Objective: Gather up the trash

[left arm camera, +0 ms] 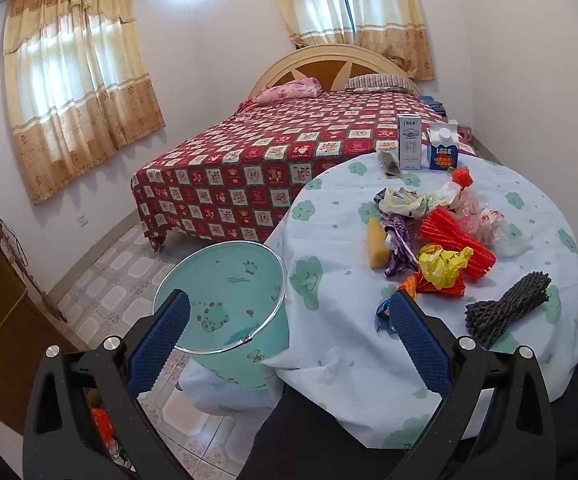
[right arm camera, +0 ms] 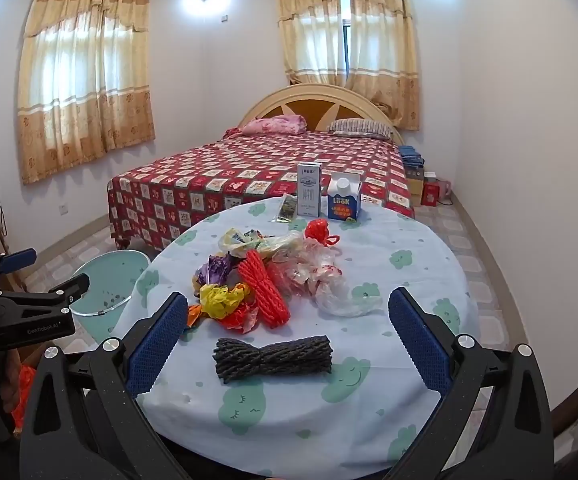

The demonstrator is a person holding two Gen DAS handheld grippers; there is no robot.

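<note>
While both jaws gape empty, black foam net (right arm camera: 273, 356) lies between right gripper (right arm camera: 289, 344) jaws; bin (left arm camera: 225, 300) beneath left gripper (left arm camera: 289, 336).

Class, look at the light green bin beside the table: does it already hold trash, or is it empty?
Empty, as far as shown. The left wrist view looks into the bin and shows only bare printed inner wall and bottom; the rubbish pile is on the table.

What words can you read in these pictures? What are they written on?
"LOOK" is on the blue carton.
"GenRobot.AI" is on the black body of the left gripper.
The tall white box has print and a round badge, too small to read.
The smaller lines under "LOOK" are too blurred to read.
The tiny print on the teal bin cannot be read.
</note>
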